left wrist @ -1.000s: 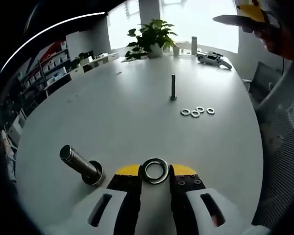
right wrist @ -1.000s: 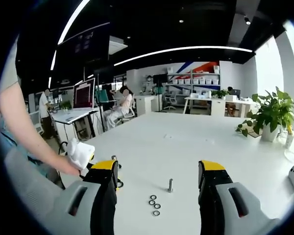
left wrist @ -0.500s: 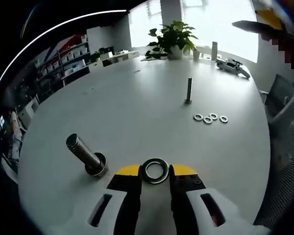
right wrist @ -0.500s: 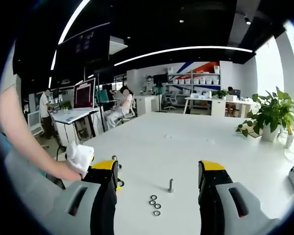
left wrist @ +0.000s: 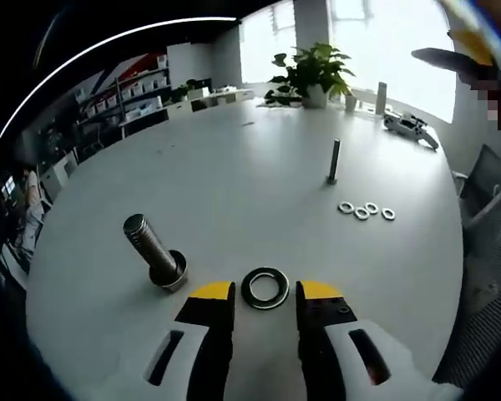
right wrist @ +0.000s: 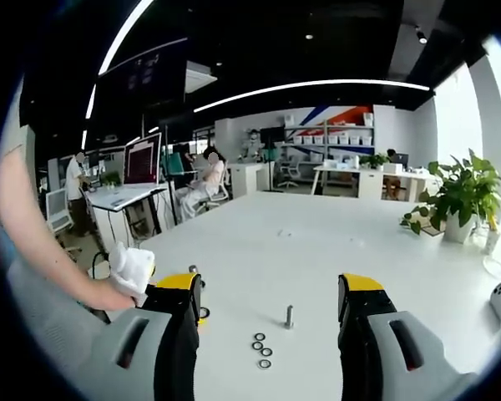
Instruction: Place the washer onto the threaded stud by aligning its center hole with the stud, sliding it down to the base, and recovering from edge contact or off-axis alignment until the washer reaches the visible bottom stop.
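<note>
The left gripper [left wrist: 265,294] has its 2 yellow-tipped jaws spread, with the washer [left wrist: 265,287] lying flat on the white table [left wrist: 234,175] just ahead of the gap between them. The jaws look parted enough to stand clear of its rim, so it seems to be resting free, not pinched. The threaded stud [left wrist: 154,251] stands on its base just to the gripper's front left, tilted away in this view, close enough for a short carry. Farther ahead to the right stands a thin bolt [left wrist: 333,161] with 4 small washers [left wrist: 366,209] beside it, probably spares.

The right gripper [right wrist: 269,294] is held high above the table, jaws wide apart and empty, seemingly kept out of the way; between them far below sit the bolt and the small rings.
</note>
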Demonstrator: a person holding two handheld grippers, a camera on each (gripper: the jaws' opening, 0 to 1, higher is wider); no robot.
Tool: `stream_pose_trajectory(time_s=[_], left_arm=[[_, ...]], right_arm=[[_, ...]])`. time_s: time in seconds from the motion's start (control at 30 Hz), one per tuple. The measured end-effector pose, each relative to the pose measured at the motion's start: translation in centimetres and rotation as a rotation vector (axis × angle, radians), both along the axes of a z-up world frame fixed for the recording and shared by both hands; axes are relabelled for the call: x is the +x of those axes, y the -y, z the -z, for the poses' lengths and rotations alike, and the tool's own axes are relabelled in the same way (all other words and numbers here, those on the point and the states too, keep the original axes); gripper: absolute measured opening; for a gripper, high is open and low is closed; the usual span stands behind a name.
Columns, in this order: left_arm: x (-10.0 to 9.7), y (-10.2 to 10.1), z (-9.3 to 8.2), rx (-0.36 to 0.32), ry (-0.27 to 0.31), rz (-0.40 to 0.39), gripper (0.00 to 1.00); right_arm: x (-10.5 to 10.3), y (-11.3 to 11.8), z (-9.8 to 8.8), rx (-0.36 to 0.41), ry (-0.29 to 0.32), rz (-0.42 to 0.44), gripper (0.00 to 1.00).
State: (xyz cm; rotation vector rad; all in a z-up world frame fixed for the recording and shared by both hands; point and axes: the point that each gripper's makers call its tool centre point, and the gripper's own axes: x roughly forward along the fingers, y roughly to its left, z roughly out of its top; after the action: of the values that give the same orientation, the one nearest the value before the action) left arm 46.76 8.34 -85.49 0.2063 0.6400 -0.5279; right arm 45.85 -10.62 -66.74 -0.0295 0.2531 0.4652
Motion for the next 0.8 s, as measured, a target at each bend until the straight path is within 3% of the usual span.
stream_pose_trajectory(time_s=[0.27, 0.8], left_arm=[[0.5, -0.2, -0.5, -0.079, 0.037, -0.043, 0.29], [0.6, 0.9, -0.3, -0.088, 0.108, -0.003, 0.22]], right_arm=[[0.0, 0.1, 0.2, -0.007, -0.003, 0.002, 0.69], [-0.1, 0.1, 0.5, -0.017, -0.015, 0.001, 0.69]])
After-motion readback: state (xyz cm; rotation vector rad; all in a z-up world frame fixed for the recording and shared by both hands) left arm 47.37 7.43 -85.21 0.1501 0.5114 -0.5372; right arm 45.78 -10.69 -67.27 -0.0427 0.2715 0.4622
